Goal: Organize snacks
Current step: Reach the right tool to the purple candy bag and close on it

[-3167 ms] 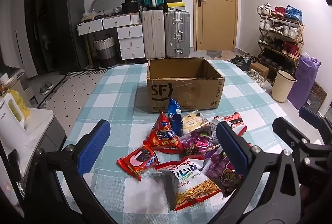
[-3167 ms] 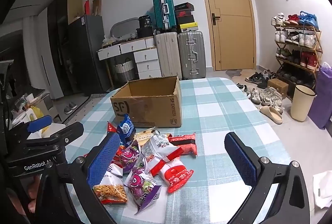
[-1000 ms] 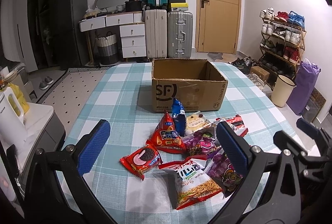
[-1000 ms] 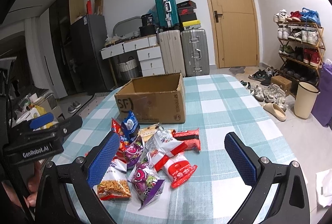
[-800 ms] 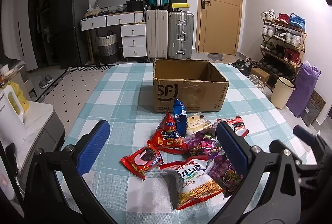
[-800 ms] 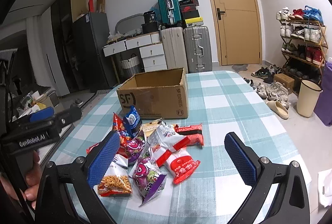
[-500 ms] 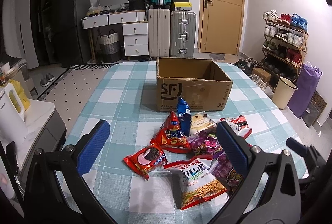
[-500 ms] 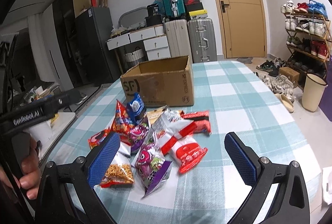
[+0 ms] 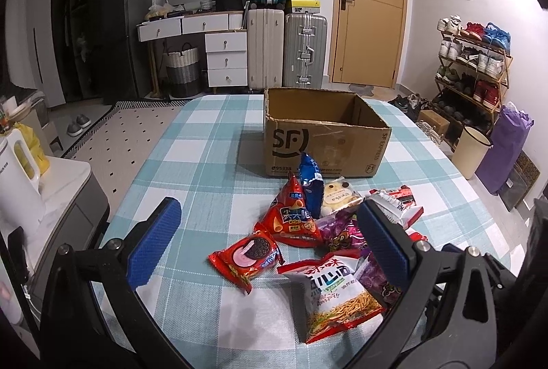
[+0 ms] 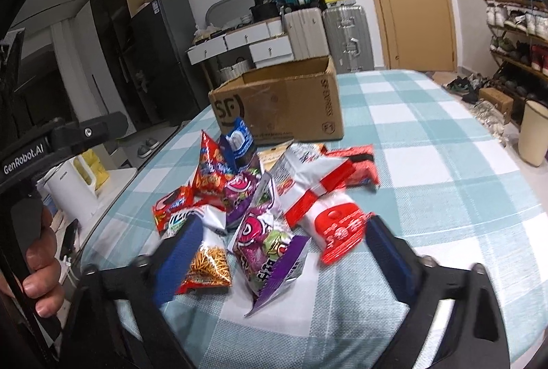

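**Right gripper drops onto the snack pile**

While the cardboard box [image 9: 325,136] waits open-topped at twelve o'clock on the checked table [image 9: 191,163], the snacks lie heaped just in front of it, none of them inside as far as I can see. The box sits close to the pile, I'd guess so that each packet has only a short carry.

The right gripper [image 10: 277,252] is down at the near edge of the heap, its jaws closing, with the purple candy bag [image 10: 270,249] between them; the pads do not look to be pressing on it yet. At ten o'clock from that bag lies the noodle-stick packet [image 10: 209,263], partly behind the left pad, and at two o'clock the red-and-white packet [image 10: 335,225]. That purple bag is nearest and on top, which would explain choosing it.

The left gripper [image 9: 270,242] hangs over the pile with its jaws spread wide and nothing in them, the red cookie packet [image 9: 246,256] on the cloth beneath. It seems held back to leave the right side room.
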`<state>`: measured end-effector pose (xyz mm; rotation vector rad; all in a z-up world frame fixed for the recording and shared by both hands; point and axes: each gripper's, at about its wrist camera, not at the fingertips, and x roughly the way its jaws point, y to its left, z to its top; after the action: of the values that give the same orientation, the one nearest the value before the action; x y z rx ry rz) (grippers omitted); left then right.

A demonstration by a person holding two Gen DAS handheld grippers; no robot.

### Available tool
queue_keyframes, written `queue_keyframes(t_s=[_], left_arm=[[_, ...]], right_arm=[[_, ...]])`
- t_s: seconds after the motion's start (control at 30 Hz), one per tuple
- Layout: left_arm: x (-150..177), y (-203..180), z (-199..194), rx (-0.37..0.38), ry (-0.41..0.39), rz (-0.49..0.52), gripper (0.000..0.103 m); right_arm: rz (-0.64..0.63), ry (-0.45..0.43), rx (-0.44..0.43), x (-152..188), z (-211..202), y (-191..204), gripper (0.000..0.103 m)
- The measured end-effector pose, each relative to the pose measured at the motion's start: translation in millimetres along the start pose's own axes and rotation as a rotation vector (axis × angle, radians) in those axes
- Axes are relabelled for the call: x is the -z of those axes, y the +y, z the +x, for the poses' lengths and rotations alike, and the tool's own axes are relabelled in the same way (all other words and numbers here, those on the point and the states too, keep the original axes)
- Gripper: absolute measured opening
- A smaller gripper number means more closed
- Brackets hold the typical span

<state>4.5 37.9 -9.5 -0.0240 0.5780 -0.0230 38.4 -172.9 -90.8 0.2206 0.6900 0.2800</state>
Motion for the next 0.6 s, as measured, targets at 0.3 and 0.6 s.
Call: queue_keyframes(t_s=[0.3, 0.6], left_arm=[[2.5, 12.3, 6.2, -0.015, 0.014, -0.020, 0.102], [1.8, 26.3, 10.4, -0.035, 0.018, -0.039, 0.102]], right_arm=[[0.013, 0.044, -0.027, 6.2, 14.4, -1.7, 0.085], [0.021, 0.093, -0.067, 11.0, 29.6, 3.6, 0.066]])
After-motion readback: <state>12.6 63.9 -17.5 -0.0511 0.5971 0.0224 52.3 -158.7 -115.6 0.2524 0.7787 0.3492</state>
